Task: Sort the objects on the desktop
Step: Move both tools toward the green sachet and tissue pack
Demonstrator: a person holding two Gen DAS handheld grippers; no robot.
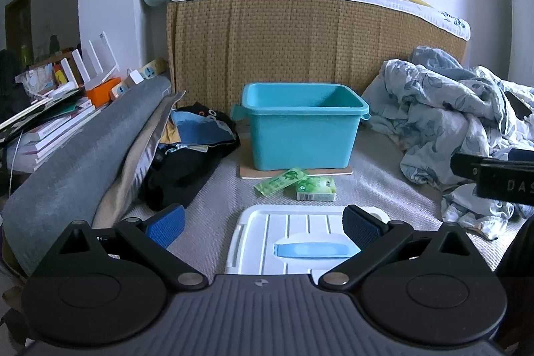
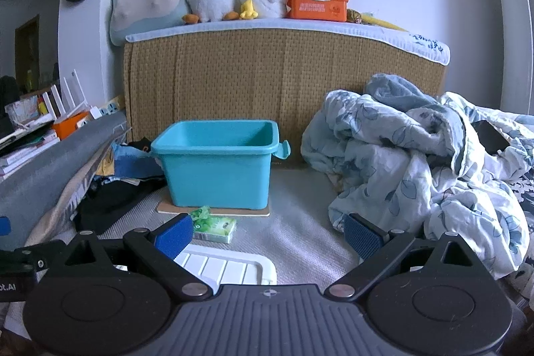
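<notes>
We see a green tissue pack (image 1: pixel 315 188) and a green sachet (image 1: pixel 280 181) lying before our open teal bin (image 1: pixel 302 135), print unreadable; the white lid (image 1: pixel 293 242) lies nearer. Left gripper (image 1: pixel 263 224) and right gripper (image 2: pixel 268 234) gape, holding nothing. An orange red-cross first-aid box (image 2: pixel 317 2) sits behind.

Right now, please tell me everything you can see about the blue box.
The blue box is an open, lidless bin of smooth teal plastic, upright, with a thick rim and small latch tabs on both short sides. No contents show. It stands on a thin brown board on the grey mat, before the woven headboard. Neither gripper touches it.
</notes>
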